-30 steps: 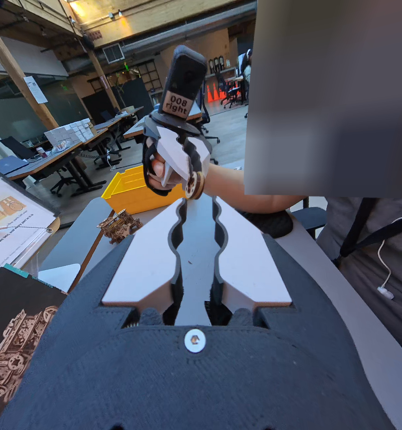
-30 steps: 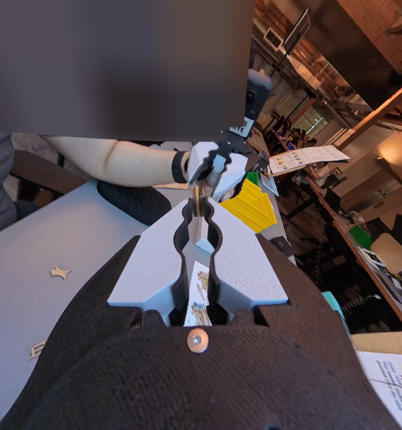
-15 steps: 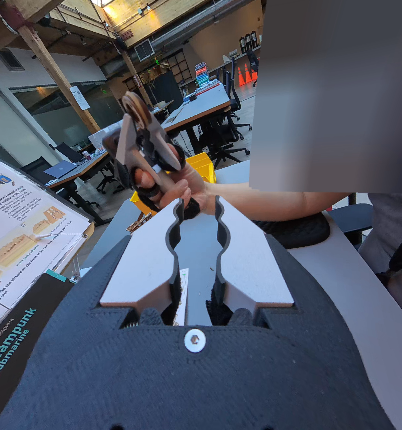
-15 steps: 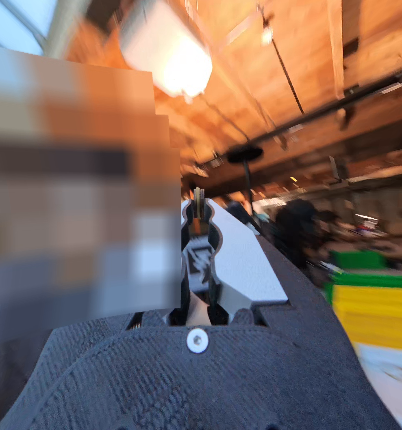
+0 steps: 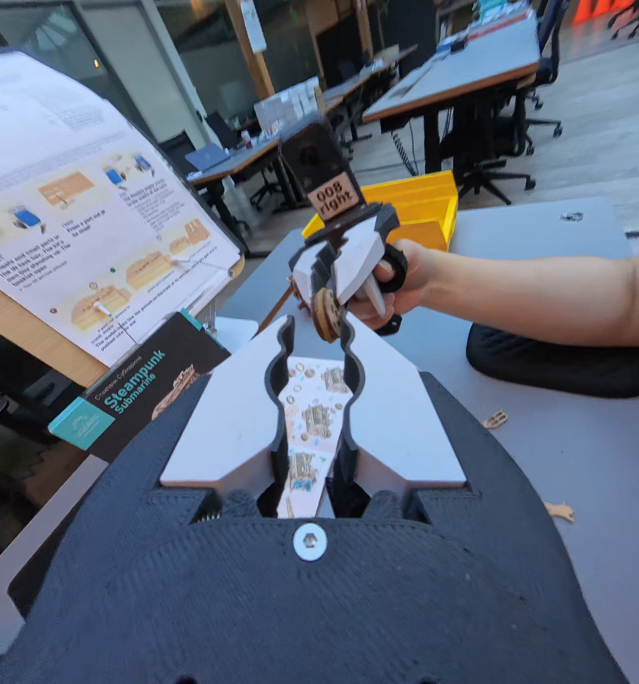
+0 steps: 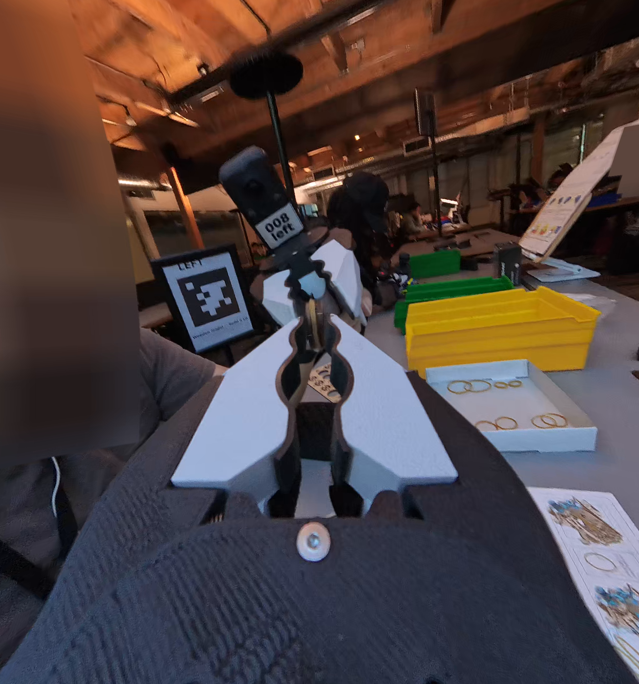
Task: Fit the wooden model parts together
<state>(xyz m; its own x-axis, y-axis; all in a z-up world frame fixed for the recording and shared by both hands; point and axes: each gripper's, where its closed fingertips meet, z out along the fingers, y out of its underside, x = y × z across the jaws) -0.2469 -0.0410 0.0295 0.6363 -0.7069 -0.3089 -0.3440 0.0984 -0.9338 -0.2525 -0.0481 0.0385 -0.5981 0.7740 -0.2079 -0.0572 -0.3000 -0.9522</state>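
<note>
In the left wrist view my left gripper (image 5: 318, 325) is open and empty above the grey table (image 5: 588, 462). My right gripper (image 5: 342, 266) faces it from just beyond, held in a hand. It is shut on a small round wooden wheel (image 5: 327, 314), which hangs right at my left gripper's right fingertip. In the right wrist view the wheel (image 6: 313, 325) stands edge-on, pinched between the tips of my right gripper (image 6: 315, 327). My left gripper (image 6: 310, 285) points back at it from close behind, jaws apart.
An instruction sheet on a stand (image 5: 88, 229) and a black kit box (image 5: 143, 388) are at the left. A picture sheet (image 5: 314, 418) lies under my left gripper. A yellow bin (image 5: 414, 207), a black wrist pad (image 5: 558, 366), loose wooden bits (image 5: 495, 420) and a white tray of rings (image 6: 514, 407) are around. My two grippers' fingertips are within a few centimetres of each other.
My right gripper swung up and away with the wheel, then came back down to face my left gripper, the wheel now at its tips. My left gripper tilted down and stays open.
</note>
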